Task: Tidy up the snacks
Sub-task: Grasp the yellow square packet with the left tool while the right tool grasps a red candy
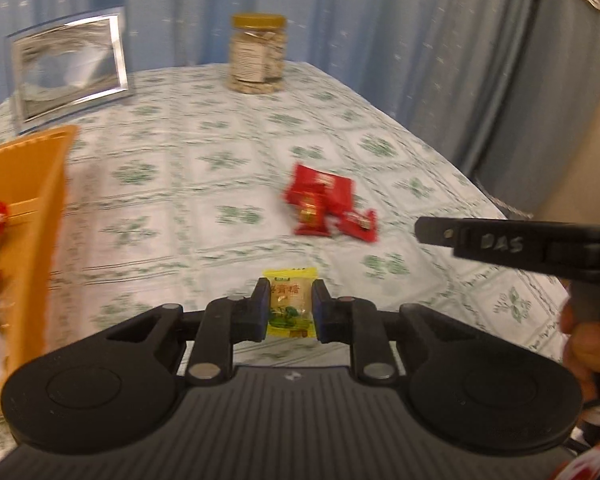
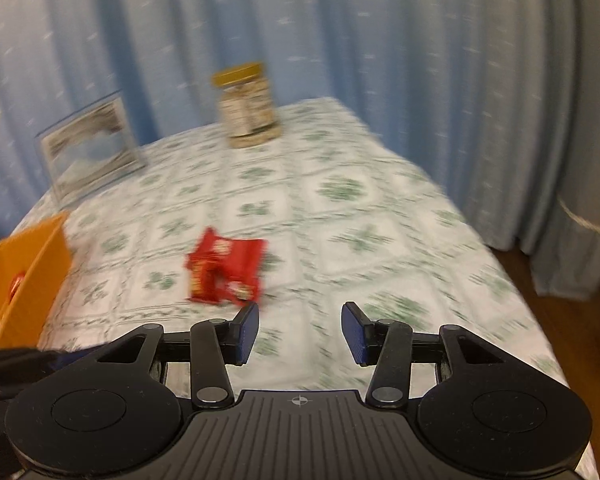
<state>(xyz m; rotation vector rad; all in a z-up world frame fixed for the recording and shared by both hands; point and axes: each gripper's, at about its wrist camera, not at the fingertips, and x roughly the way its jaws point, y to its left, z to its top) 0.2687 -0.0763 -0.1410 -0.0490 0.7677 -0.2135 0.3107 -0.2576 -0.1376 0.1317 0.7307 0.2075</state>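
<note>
My left gripper [image 1: 290, 306] is shut on a yellow candy packet [image 1: 291, 307] and holds it above the tablecloth. An orange box [image 1: 28, 208] with red-wrapped snacks inside stands at the left; it also shows in the right wrist view [image 2: 32, 272]. A pile of red snack packets [image 1: 326, 204] lies on the table ahead; in the right wrist view the pile [image 2: 226, 268] is ahead and left of my right gripper [image 2: 300, 332], which is open and empty. The right gripper's side shows in the left wrist view [image 1: 500, 242].
A jar with a gold lid [image 1: 257, 54] stands at the table's far edge, seen also in the right wrist view [image 2: 247, 106]. A silver picture frame [image 1: 70, 66] stands at the back left. Blue curtains hang behind. The table edge [image 2: 512, 280] drops off to the right.
</note>
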